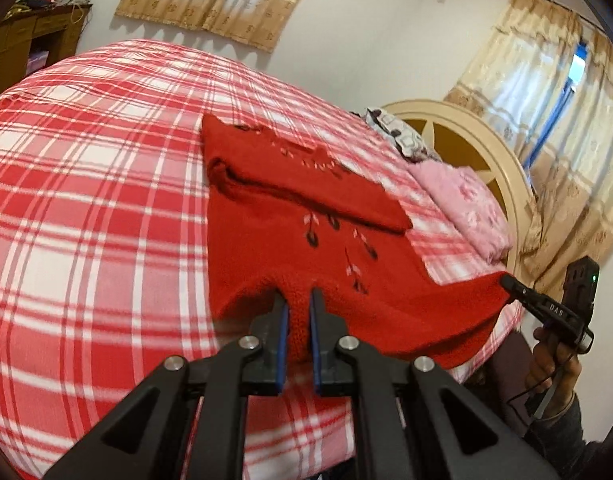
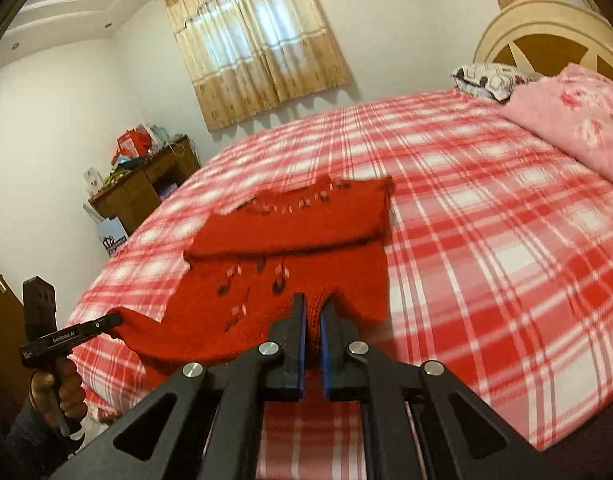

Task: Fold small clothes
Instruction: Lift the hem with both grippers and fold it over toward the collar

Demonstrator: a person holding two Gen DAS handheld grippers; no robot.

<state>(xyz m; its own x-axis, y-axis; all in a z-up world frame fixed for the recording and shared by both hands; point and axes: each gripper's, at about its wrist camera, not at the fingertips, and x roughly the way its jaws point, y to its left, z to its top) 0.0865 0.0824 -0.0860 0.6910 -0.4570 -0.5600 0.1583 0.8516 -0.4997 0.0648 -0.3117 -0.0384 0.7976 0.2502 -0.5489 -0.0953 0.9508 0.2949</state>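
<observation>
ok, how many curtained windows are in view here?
2. One curtained window is on the wall across the bed from the tools, near the wooden dresser. The other curtained window is behind the round headboard. Others may lie outside the frames.

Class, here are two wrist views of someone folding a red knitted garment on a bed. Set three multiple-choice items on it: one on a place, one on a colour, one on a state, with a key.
1. Where does the red sweater lie?
A. on the checked bedspread
B. on the wooden desk
C. on the floor

2. What colour is the folded blanket by the headboard?
A. green
B. pink
C. blue

3. How do the left claw and right claw stand?
A. both open, clear of the cloth
B. only one grips
C. both shut on the sweater's near hem

Key: 1 A, red-and-white checks surround the sweater; 2 B, it shows pale pink with flowers; 3 C, each view shows knit pinched between the blue pads.
</observation>
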